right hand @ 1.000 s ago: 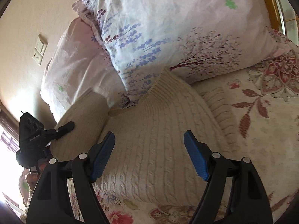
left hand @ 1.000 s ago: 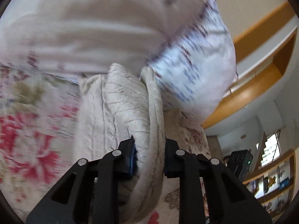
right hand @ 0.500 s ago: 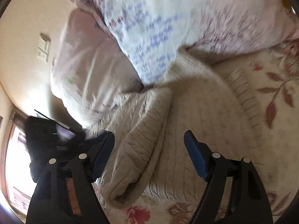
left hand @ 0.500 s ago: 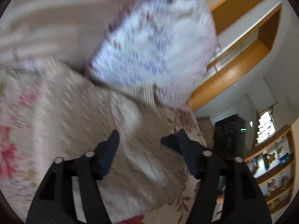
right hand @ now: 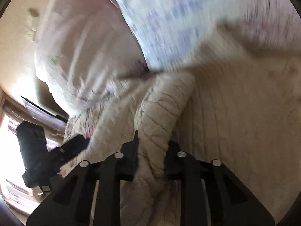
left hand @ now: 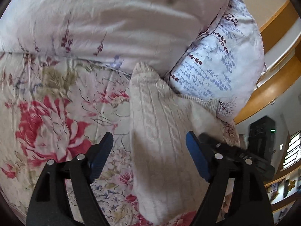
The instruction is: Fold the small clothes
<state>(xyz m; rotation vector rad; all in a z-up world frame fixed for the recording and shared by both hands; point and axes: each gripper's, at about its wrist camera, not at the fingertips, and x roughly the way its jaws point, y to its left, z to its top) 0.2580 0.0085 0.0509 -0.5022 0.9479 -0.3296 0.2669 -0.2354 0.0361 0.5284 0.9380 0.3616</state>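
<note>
1. Folding is mid-way, by my read: cream cable-knit sweater (left hand: 160,131) lies on the floral bedspread (left hand: 56,113) at the head end of the bed, its top edge pushed up against the white pillow (left hand: 112,18) and the lavender-print pillow (left hand: 216,66).
2. Left gripper (left hand: 149,156) hangs over the sweater w/ jaws wide, blue pads either side of the knit, nothing pinched. Looks like a sleeve or side panel lies doubled over the body here; can't tell which.
3. Right gripper (right hand: 151,158) is narrow, clamped on a thick rolled bunch of the same sweater (right hand: 163,113). Right view is badly blurred, so the exact part held (sleeve vs side edge) is unclear.
4. Step in hand, as a judgement: right side fold, w/ the pinched bunch due to be carried across the sweater body.
5. Next move calls for: lift enough to clear the knit, lay it flat and square over the middle, then let go w/o dragging the layer underneath.
6. Watch: bulky knit bunches easily; pillows crowd the collar end, little room there.
</note>
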